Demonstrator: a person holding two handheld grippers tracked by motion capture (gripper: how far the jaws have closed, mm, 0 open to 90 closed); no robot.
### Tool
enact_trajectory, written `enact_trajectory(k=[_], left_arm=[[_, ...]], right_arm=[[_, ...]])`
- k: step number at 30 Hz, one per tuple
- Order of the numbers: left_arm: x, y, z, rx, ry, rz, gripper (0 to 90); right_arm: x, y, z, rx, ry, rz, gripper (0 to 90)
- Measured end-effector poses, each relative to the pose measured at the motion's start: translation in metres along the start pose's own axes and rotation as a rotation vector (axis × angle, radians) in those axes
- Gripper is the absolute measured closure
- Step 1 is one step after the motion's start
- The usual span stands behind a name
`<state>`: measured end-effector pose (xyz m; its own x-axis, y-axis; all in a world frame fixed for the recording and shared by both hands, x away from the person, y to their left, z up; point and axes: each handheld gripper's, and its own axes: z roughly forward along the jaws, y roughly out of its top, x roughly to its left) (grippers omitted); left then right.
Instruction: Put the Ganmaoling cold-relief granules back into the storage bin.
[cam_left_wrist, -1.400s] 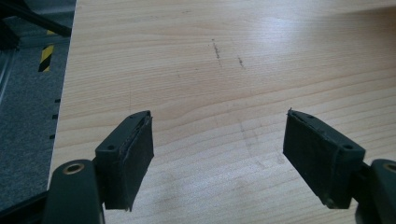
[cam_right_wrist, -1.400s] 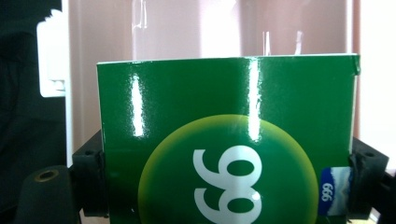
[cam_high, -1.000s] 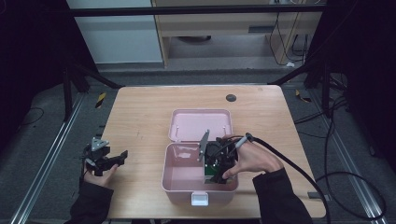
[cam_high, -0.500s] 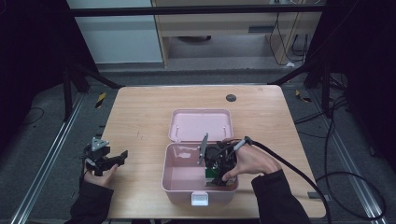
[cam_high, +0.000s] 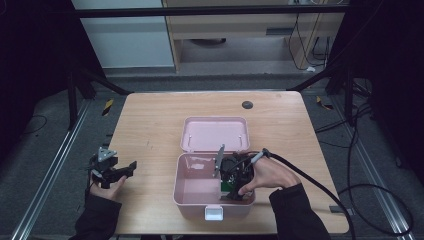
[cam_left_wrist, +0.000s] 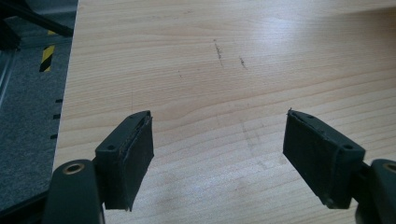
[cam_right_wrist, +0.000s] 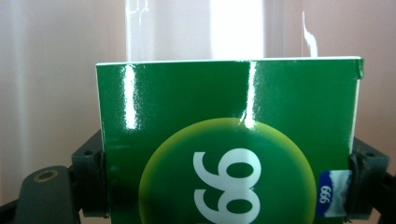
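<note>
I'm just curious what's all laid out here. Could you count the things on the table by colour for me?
Pink: 1, the open box with its lid up.
Green: 1, the carton clamped in the right gripper, inside the box.
Black: 3, the right gripper, the open left gripper, and a small round thing near the table's far edge.
Total: 5.

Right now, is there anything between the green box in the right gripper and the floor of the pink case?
Nothing visible. The right gripper holds the green box between its jaws, low inside the open pink case. In the right gripper view, beyond the box there is bare pink surface with glare, and no other object.
</note>
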<state>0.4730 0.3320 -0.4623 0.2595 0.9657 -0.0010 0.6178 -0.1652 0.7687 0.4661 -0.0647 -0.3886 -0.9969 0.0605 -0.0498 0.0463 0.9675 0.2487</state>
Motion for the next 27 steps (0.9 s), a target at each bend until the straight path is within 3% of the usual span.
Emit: enact_trajectory(k=[8, 12, 21, 27], left_arm=[[0.000, 0.000, 0.000, 0.000, -0.001, -0.001, 23.8], [0.000, 0.000, 0.000, 0.000, -0.001, -0.001, 23.8], [0.000, 0.000, 0.000, 0.000, 0.000, -0.001, 23.8], [0.000, 0.000, 0.000, 0.002, -0.003, 0.002, 25.0]], right_arm=[[-0.001, -0.001, 0.010, 0.032, 0.028, 0.003, 13.7], [-0.002, -0.001, 0.010, 0.044, 0.017, 0.001, 10.7], [-0.001, -0.010, -0.024, -0.113, -0.045, 0.033, 8.8], [0.000, -0.024, -0.054, -0.259, -0.165, 0.090, 10.6]])
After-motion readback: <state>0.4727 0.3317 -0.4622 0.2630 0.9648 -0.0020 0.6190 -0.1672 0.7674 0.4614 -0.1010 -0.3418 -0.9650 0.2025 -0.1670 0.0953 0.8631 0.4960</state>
